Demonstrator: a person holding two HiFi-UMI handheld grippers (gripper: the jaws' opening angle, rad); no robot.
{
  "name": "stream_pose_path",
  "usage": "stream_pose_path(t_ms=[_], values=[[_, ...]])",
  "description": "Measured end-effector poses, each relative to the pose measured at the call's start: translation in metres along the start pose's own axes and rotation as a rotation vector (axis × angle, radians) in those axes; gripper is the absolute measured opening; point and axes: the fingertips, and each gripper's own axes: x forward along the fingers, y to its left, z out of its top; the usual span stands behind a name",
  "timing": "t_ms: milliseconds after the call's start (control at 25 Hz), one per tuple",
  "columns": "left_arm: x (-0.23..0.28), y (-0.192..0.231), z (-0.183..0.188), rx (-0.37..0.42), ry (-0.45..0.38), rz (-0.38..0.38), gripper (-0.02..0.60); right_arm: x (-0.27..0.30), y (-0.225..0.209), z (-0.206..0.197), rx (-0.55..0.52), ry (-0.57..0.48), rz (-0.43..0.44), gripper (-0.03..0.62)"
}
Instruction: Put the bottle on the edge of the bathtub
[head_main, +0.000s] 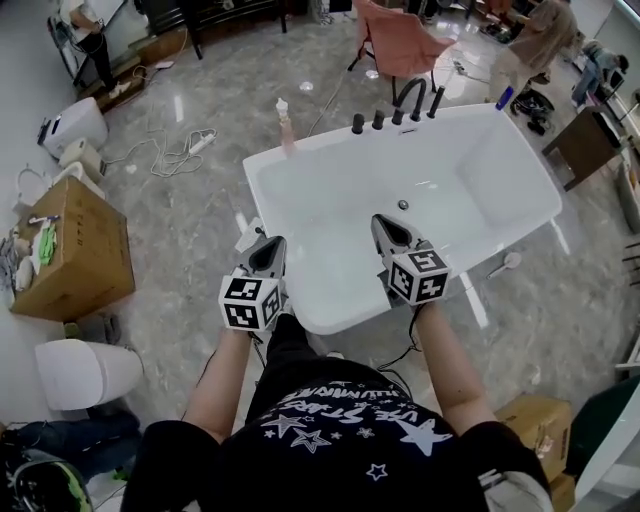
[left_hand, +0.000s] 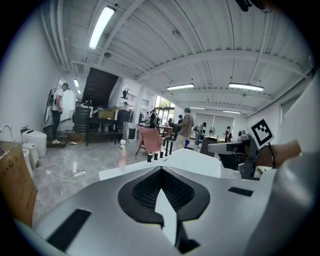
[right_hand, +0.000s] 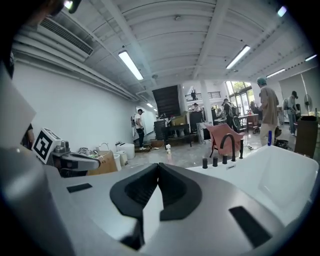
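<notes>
Standing pink bottle (head_main: 285, 120) at bathtub (head_main: 322, 322) corner

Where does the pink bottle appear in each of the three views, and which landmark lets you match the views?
Head view: bottle at upper centre, by the far left corner of the bathtub.
Left gripper view: bottle left of centre, at the tub's corner.
Right gripper view: bottle small, near centre, far off.
Shared landmark: the black taps on the tub's far rim, to the right of the bottle in every view.
</notes>
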Motion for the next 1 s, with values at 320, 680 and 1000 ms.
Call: stream_pose_path(t_ms=[320, 680, 1000], values=[[-0.032, -0.037, -0.029, -0.017, 0.035, 0.022, 0.015, -0.055, -0.007, -0.023, 0.058, 0.006, -0.01, 0.015], [-0.053, -0.06, -0.057, -0.014, 0.085, 0.027, 0.015, -0.071, -0.006, -0.057, 0.122, 0.047, 0.001, 0.014], [-0.058, -0.056, -0.066, -0.062, 0.093, 0.038, 0.015, -0.065, -0.004, -0.08, 0.118, 0.1, -0.008, 0.014]])
